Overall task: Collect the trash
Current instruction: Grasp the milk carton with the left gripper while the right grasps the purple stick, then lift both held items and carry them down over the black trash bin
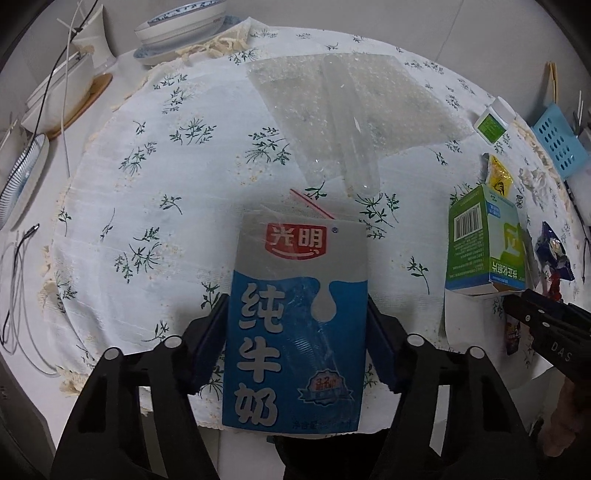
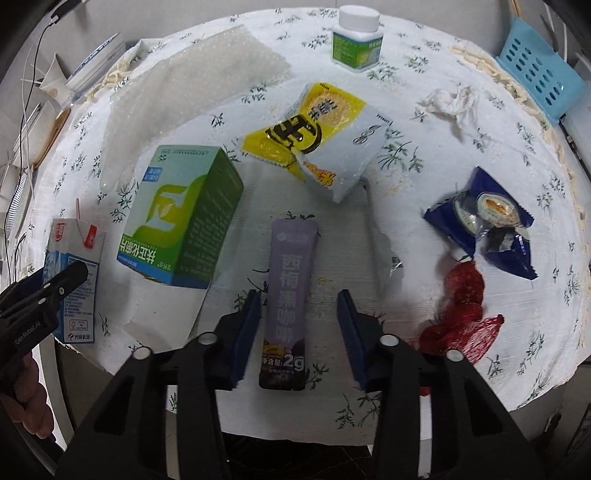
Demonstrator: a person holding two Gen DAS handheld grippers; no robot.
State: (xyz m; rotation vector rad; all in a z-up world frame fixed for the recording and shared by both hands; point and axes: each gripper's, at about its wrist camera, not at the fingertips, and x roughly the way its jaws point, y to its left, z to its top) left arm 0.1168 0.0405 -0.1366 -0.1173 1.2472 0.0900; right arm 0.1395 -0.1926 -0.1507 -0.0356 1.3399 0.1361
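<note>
A blue and grey milk carton (image 1: 295, 306) lies on the flowered tablecloth (image 1: 147, 184) with a red straw at its top. My left gripper (image 1: 295, 301) straddles it, both pads pressing on the carton's sides. In the right wrist view a purple sachet (image 2: 290, 280) lies flat between the fingers of my right gripper (image 2: 299, 293), which is open, with a gap showing on each side of the sachet. The carton (image 2: 74, 266) also shows at the far left of that view, under a left finger.
A green box (image 2: 177, 218) lies left of the sachet. Beyond are a yellow snack wrapper (image 2: 317, 136), a blue wrapper (image 2: 484, 218), red netting (image 2: 461, 314), a crumpled tissue (image 2: 450, 101), a pill bottle (image 2: 356, 37), bubble wrap (image 1: 351, 110), a blue basket (image 2: 539, 70) and stacked bowls (image 1: 181, 26).
</note>
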